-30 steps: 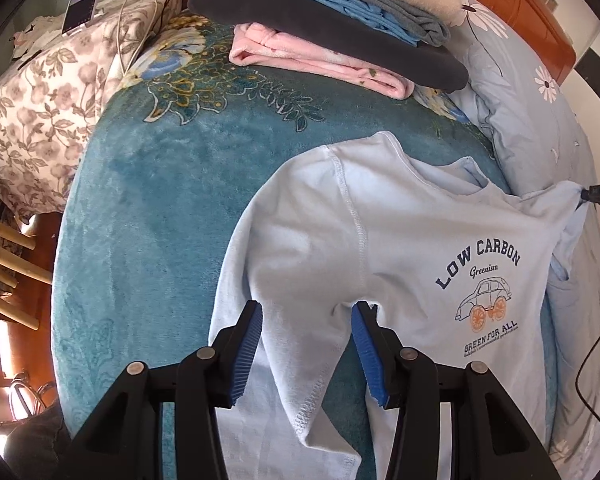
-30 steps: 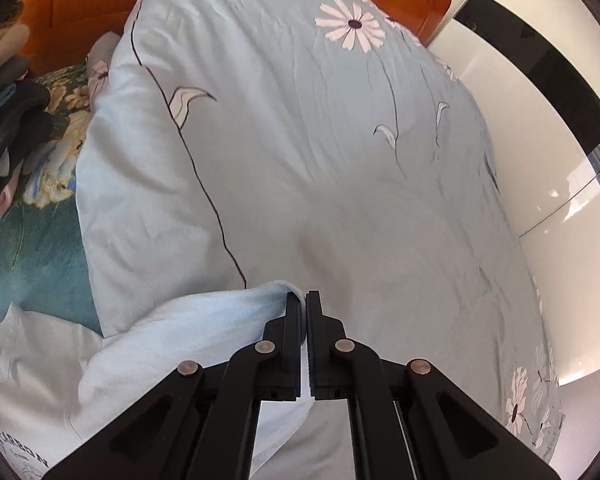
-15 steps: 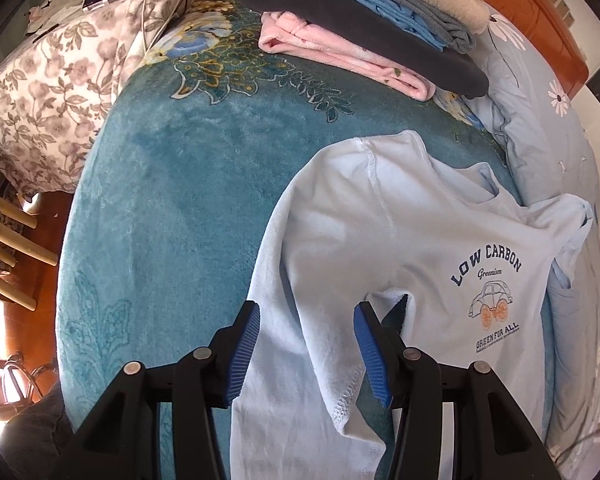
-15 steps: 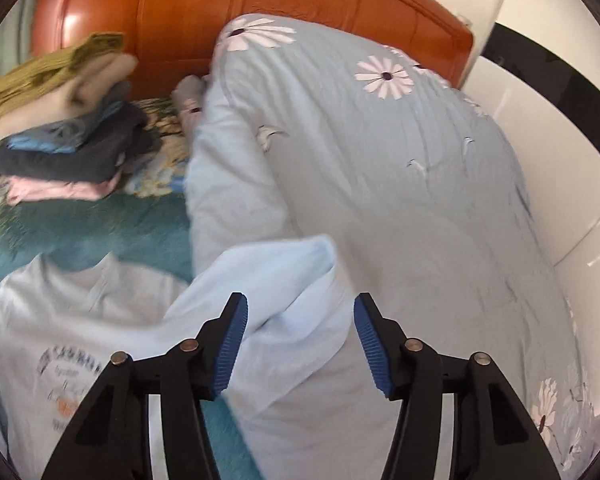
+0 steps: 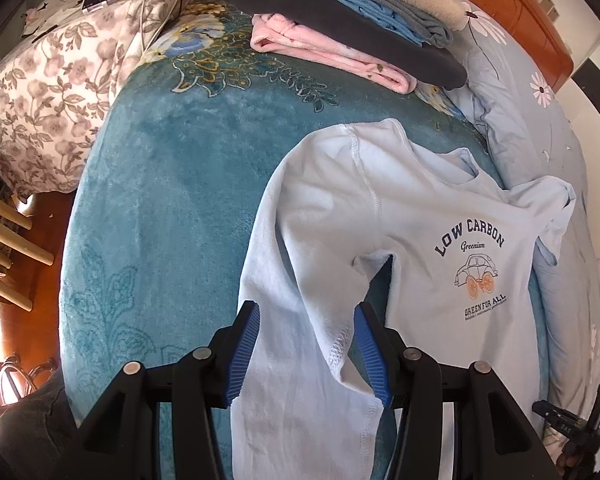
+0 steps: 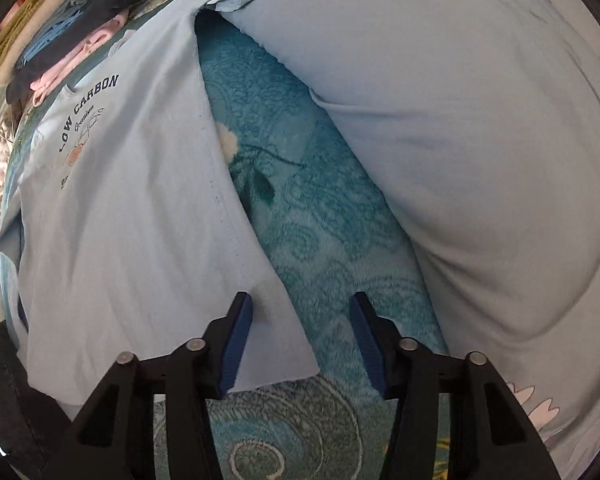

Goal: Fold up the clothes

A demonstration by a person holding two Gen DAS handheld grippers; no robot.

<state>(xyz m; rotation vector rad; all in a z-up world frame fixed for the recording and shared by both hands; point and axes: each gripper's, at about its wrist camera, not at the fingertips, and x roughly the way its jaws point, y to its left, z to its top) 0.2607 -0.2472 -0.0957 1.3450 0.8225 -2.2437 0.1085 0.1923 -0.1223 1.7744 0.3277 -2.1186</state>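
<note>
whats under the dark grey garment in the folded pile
A folded pink garment lies under the dark grey garment, its front edge sticking out onto the teal blanket. Its rear part is covered.

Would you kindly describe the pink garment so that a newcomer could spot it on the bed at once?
Start at the teal plush blanket that covers the bed, then look toward the orange wooden headboard, where a stack of folded clothes sits. The pink garment is the bottom layer, directly under a dark grey piece; it is the stack's only pink item.
</note>
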